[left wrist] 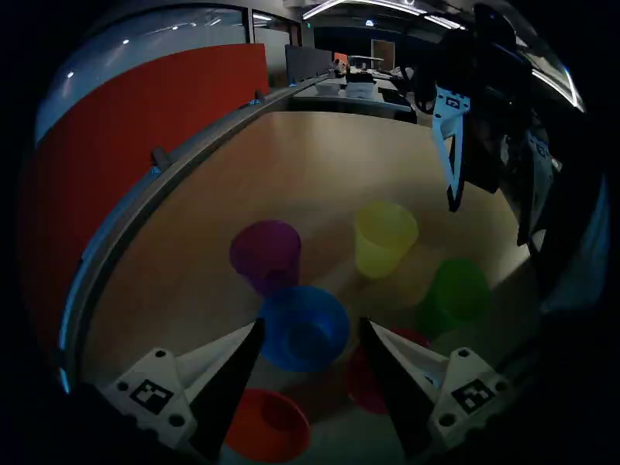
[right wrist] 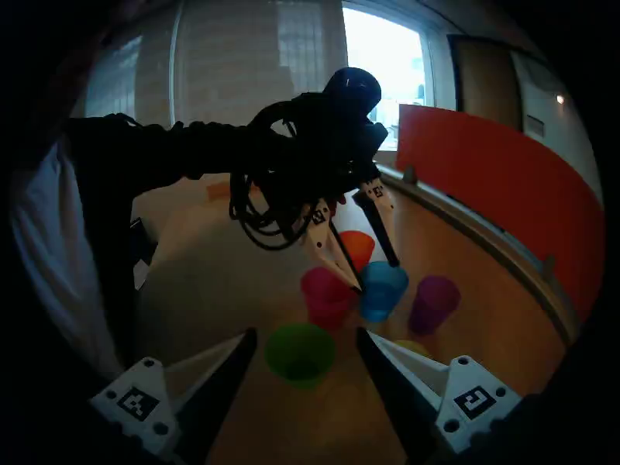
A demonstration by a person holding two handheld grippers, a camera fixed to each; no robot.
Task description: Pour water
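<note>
The left gripper (left wrist: 311,322) has its jaws released, straddling the blue cup (left wrist: 302,329) on the desk (left wrist: 310,163), with the purple cup (left wrist: 266,252) at its eleven o'clock. The right gripper (right wrist: 304,332) also has released jaws, framing the green cup (right wrist: 301,355).

- No words, numbers, brand names or signs can be read in either view.
- Left gripper view: the left claw (left wrist: 311,324) carries black-and-white pattern tags (left wrist: 151,395) on its two finger bases. They are block codes, not letters.
- Right gripper view: the right claw (right wrist: 304,333) carries the same kind of marker squares (right wrist: 474,403).
- Farther off in the left gripper view, the right claw shows a small code patch (left wrist: 452,101). It seems to be a pattern too, though the dim picture leaves that uncertain.
</note>
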